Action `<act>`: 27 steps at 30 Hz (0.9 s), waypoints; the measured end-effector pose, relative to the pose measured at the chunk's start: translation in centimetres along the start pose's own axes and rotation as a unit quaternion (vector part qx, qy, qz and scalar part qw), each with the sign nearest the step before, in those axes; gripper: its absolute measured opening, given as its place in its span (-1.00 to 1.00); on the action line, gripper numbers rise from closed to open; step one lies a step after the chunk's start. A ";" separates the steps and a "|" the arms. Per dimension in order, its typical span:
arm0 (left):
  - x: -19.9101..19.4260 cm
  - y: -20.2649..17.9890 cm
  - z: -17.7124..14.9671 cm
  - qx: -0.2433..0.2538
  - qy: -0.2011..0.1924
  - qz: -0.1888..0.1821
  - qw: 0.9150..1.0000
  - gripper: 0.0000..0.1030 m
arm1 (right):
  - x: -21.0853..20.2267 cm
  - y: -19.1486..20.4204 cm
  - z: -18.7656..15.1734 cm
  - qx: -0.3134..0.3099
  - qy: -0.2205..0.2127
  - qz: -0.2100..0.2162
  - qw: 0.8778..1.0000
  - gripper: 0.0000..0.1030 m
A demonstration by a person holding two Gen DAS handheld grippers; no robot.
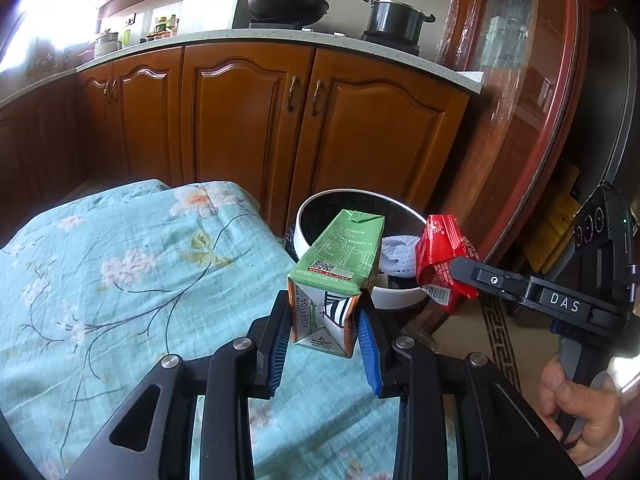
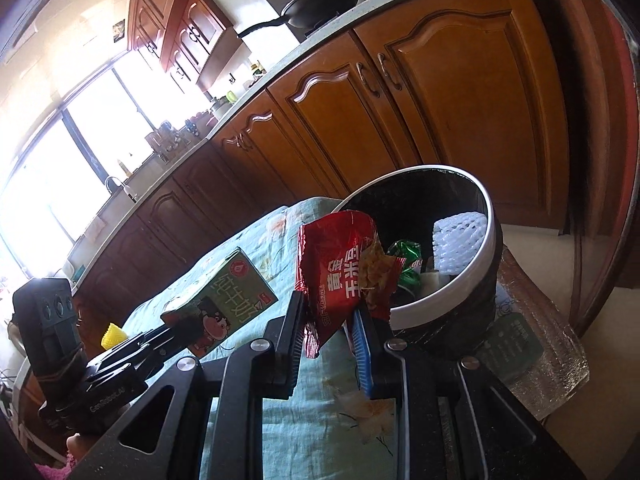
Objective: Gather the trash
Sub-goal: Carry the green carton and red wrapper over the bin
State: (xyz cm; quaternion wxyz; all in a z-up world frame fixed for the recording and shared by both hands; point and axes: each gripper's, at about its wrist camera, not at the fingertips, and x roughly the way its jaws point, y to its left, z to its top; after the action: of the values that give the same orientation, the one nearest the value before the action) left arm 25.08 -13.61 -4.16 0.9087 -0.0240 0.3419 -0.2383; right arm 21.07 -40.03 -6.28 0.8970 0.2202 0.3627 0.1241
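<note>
A green milk carton (image 1: 340, 264) is pinched at its lower end by my left gripper (image 1: 323, 330), which is shut on it above the table's corner. Just beyond stands a round bin (image 1: 400, 300) with a white rim and a black liner. A red snack wrapper (image 1: 440, 256) hangs over the bin's near right rim, with my right gripper (image 1: 456, 270) shut on it. From the right wrist, the red wrapper (image 2: 336, 276) sits between the pads of the right gripper (image 2: 332, 332), close to the bin (image 2: 494, 224). The carton (image 2: 228, 300) and left gripper (image 2: 176, 328) are at left. White foam netting (image 2: 460, 240) and a green wrapper (image 2: 408, 258) lie in the bin.
The table carries a blue floral cloth (image 1: 120, 280). Brown kitchen cabinets (image 1: 248, 120) stand behind the bin, with a wok (image 1: 288, 4) and a pot (image 1: 394, 16) on the counter. A glass-door cabinet (image 1: 520, 80) rises at right. A small yellow object (image 2: 113, 336) lies at the table's far left.
</note>
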 end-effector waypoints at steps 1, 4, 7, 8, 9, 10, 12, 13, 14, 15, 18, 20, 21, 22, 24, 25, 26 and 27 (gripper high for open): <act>0.1 -0.1 0.1 0.001 0.000 0.000 1.000 -0.41 | 0.0 -0.1 0.1 0.000 -0.001 -0.001 1.000 -0.56; 0.4 -0.2 0.4 0.002 0.001 -0.001 1.000 -0.41 | 0.0 -0.3 0.3 0.001 -0.001 -0.003 1.000 -0.56; 0.8 -0.5 0.6 0.003 0.002 -0.002 1.000 -0.41 | -0.1 -0.6 0.4 0.001 -0.002 -0.007 1.000 -0.56; 0.8 -0.5 0.7 0.004 0.002 -0.002 1.000 -0.41 | 0.0 -0.7 0.4 0.002 -0.002 -0.008 1.000 -0.56; 1.0 -0.6 0.7 0.004 0.002 -0.002 1.000 -0.42 | 0.0 -0.8 0.5 0.003 -0.002 -0.009 1.000 -0.56; 1.1 -0.7 0.8 0.004 0.003 -0.002 1.000 -0.41 | 0.0 -0.9 0.6 0.004 -0.001 -0.011 1.000 -0.56; 1.4 -0.9 1.0 0.004 0.003 -0.003 1.000 -0.41 | 0.1 -1.1 0.7 0.004 0.000 -0.013 1.000 -0.56; 1.5 -1.0 1.1 0.005 0.003 -0.003 1.000 -0.42 | 0.1 -1.1 0.8 0.004 0.000 -0.014 1.000 -0.56; 1.6 -1.1 1.2 0.005 0.003 -0.004 1.000 -0.41 | 0.1 -1.2 0.8 0.004 0.001 -0.015 1.000 -0.56; 1.7 -1.1 1.2 0.006 0.003 -0.004 1.000 -0.41 | 0.2 -1.2 0.9 0.004 0.000 -0.016 1.000 -0.56; 2.2 -1.3 1.5 0.006 0.004 -0.005 1.000 -0.42 | 0.2 -1.3 1.1 0.003 0.000 -0.017 1.000 -0.56; 2.5 -1.4 1.7 0.007 0.005 -0.006 1.000 -0.41 | 0.4 -1.3 1.3 0.002 0.000 -0.018 1.000 -0.56; 2.6 -1.5 1.8 0.008 0.005 -0.007 1.000 -0.41 | 0.4 -1.3 1.4 0.002 0.001 -0.018 1.000 -0.55; 2.7 -1.6 1.9 0.008 0.004 -0.007 1.000 -0.41 | 0.5 -1.3 1.5 0.001 0.001 -0.019 1.000 -0.56; 2.9 -1.7 2.2 0.007 0.003 -0.007 1.000 -0.41 | 0.6 -1.4 1.6 -0.003 0.001 -0.022 1.000 -0.56; 3.1 -1.7 2.4 0.007 0.003 -0.007 1.000 -0.41 | 0.7 -1.4 1.8 -0.006 0.001 -0.023 1.000 -0.56; 3.2 -1.7 2.5 0.007 0.003 -0.007 1.000 -0.41 | 0.7 -1.4 1.9 -0.007 0.002 -0.025 1.000 -0.56; 3.4 -1.7 2.6 0.007 0.003 -0.006 1.000 -0.41 | 0.8 -1.5 2.0 -0.008 0.002 -0.025 1.000 -0.56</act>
State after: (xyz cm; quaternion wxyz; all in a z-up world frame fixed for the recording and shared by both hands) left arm 28.25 -16.95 -3.88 0.9061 -0.0187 0.3430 -0.2468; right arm 23.13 -41.62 -6.20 0.9008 0.2034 0.3691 0.1052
